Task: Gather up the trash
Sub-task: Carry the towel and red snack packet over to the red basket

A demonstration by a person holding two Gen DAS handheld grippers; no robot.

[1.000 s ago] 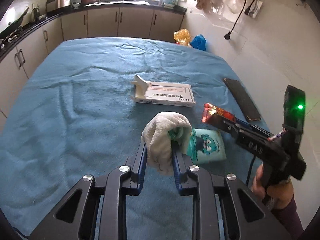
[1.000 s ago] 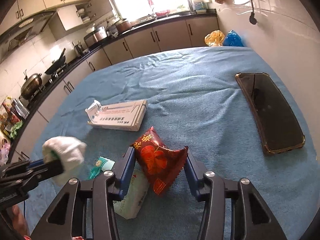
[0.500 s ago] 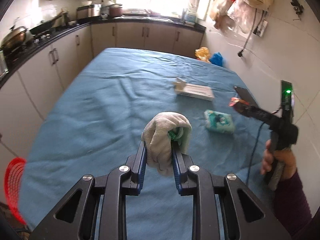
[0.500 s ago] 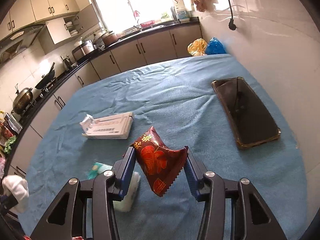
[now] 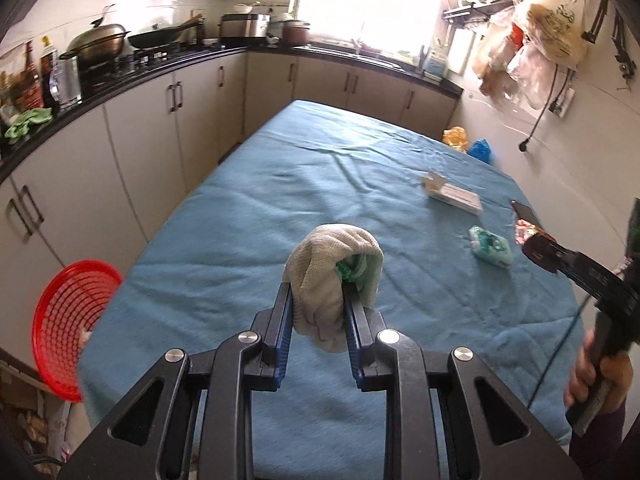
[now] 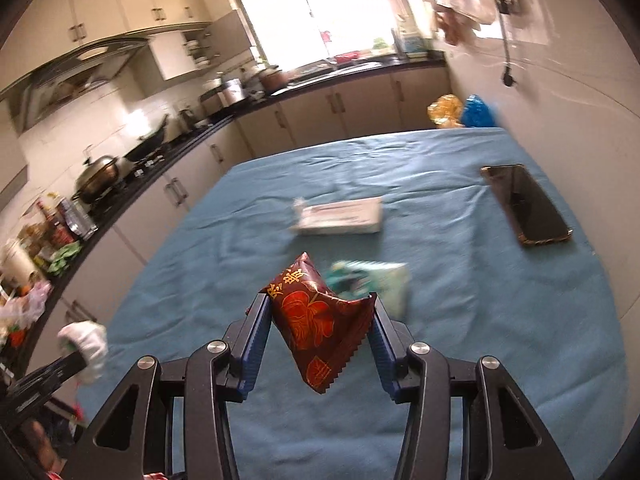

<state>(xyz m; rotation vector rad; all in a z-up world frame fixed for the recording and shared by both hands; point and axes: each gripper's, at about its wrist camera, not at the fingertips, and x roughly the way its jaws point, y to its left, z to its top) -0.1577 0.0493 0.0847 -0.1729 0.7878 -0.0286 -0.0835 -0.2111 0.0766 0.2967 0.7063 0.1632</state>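
Observation:
My left gripper (image 5: pixel 316 300) is shut on a crumpled white cloth wad (image 5: pixel 332 276) with a bit of green inside, held above the near left part of the blue-covered table (image 5: pixel 280 208). The right gripper (image 6: pixel 318 312) is shut on a dark red snack packet (image 6: pixel 316 324) with gold print, raised over the table. In the left wrist view the right gripper (image 5: pixel 536 246) shows at the right edge, held by a hand (image 5: pixel 596 376). The cloth wad (image 6: pixel 86 340) appears low at the left of the right wrist view.
A red mesh basket (image 5: pixel 68 320) sits on the floor left of the table. On the cloth lie a white carton (image 6: pixel 340 220), a green tissue pack (image 5: pixel 490 246) and a dark phone (image 6: pixel 524 204). Cabinets and a cluttered counter (image 5: pixel 120 76) run along the left and back.
Both grippers have pulled back and up from the table's middle, keeping their loads. The left one swung left, bringing the red basket into view. The tissue pack stays on the cloth.

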